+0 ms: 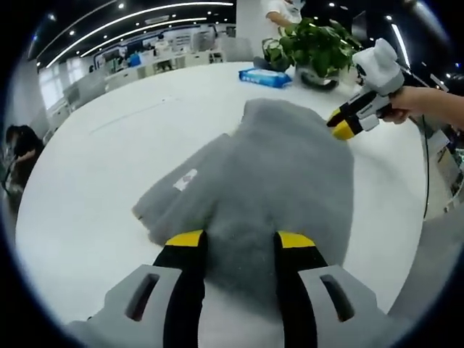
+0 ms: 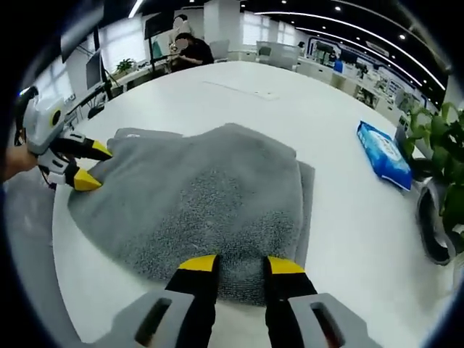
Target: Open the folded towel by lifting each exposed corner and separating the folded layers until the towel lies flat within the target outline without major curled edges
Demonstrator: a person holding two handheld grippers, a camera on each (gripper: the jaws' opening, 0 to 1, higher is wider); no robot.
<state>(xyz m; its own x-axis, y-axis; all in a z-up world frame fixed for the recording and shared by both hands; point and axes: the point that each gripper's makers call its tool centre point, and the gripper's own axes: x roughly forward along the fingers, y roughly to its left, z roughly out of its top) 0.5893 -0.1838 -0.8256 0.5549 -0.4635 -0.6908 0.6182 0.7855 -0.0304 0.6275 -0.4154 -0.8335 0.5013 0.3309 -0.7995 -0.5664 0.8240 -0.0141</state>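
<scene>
- Grey towel (image 1: 268,181) lies rumpled on the white table (image 1: 94,217), near the potted plant (image 1: 319,47).
- Left gripper (image 1: 239,243) is clamped on one towel edge.
- Right gripper (image 2: 241,267) is clamped on the opposite edge.

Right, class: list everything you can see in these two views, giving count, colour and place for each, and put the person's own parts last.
Towel: one, grey, still folded, middle of the table, white tag on one layer.
Table: one, white, round-edged, under everything.
Packet: one, blue, flat on the table beyond the towel, near the plant.
Plant: one, green, in a pot at the table's far edge.
People: two in the background, one seated at a desk, one standing behind the plant.
Left tool: grey with yellow tips, jaws astride one towel edge.
Right tool: same colours, jaws astride the opposite edge.
Hand: one, holding the right tool.
</scene>
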